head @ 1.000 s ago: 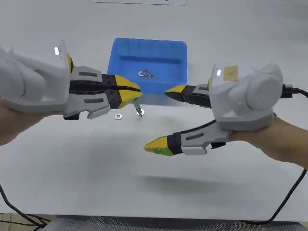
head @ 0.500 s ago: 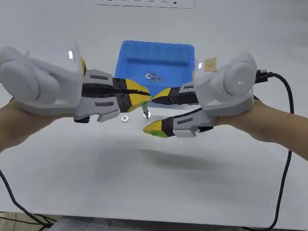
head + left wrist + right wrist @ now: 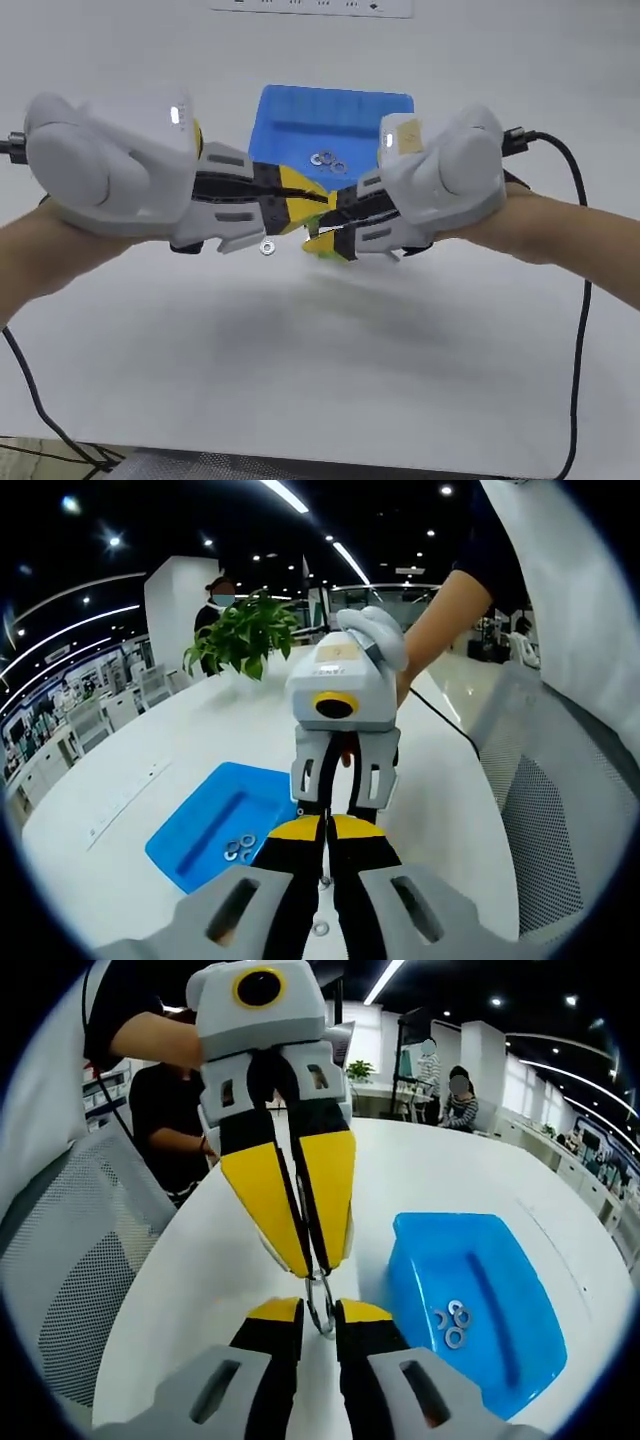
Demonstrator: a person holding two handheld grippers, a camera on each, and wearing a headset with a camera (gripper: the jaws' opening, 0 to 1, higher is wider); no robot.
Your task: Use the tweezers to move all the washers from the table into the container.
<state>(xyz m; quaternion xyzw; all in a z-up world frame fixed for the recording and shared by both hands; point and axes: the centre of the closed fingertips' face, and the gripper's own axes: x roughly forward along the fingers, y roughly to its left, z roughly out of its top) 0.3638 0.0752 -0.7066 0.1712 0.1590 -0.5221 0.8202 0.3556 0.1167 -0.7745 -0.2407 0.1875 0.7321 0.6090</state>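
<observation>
The right tool (image 3: 320, 1312) has swung in tip to tip with the left tool (image 3: 326, 825), both now pinching the tweezers (image 3: 321, 1290), likely a regrip, while one washer (image 3: 267, 247) lies on the table just before the far-edge container (image 3: 300, 108).
</observation>
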